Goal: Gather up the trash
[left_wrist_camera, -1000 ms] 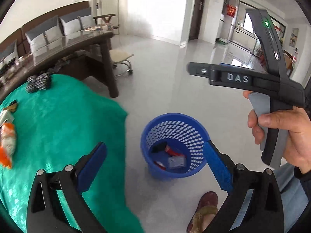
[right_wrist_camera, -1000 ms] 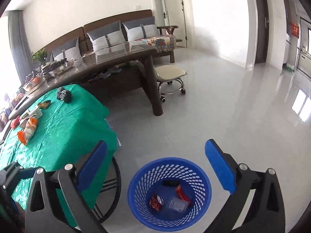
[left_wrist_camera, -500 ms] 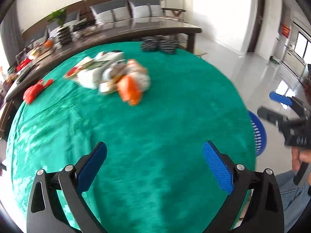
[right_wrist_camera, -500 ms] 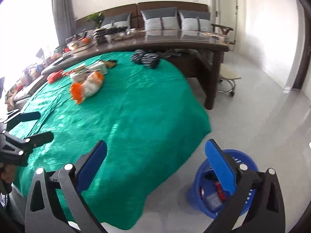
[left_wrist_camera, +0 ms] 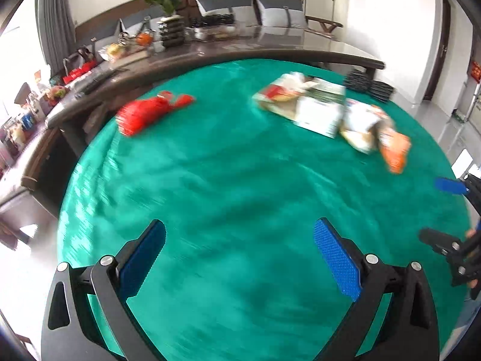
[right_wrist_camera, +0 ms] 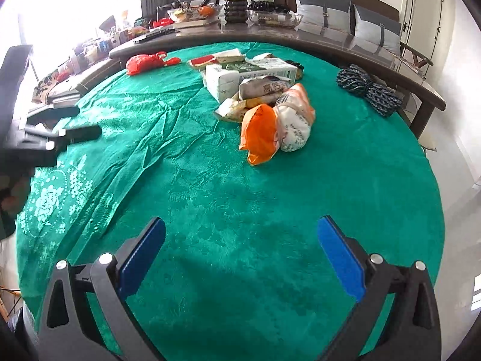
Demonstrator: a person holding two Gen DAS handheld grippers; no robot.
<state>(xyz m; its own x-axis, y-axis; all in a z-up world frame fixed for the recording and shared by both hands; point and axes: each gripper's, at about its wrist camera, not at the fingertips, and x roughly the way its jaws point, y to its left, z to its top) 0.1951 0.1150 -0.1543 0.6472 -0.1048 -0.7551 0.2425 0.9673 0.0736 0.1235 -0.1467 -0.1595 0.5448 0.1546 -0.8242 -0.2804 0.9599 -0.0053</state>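
A heap of trash lies on the round green-clothed table [right_wrist_camera: 240, 225]: an orange and white wrapper [right_wrist_camera: 270, 126], a white carton [right_wrist_camera: 246, 78] and flat packets behind it. A red plastic bag [right_wrist_camera: 144, 61] lies apart at the far left. The left wrist view shows the same heap [left_wrist_camera: 327, 111] and red bag [left_wrist_camera: 150, 112], blurred. My left gripper [left_wrist_camera: 239, 258] is open and empty over the near cloth. My right gripper [right_wrist_camera: 240, 258] is open and empty, well short of the heap. Each gripper shows at the other view's edge.
Two dark rope bundles [right_wrist_camera: 366, 88] lie at the table's far right. A long dark wooden table [right_wrist_camera: 300, 34] with bowls, a plant and clutter curves behind, with a sofa beyond. White floor lies to the right.
Both grippers have swung left from the blue trash basket on the floor to face the green table. The basket has gone out of view and the trash heap has come closer.
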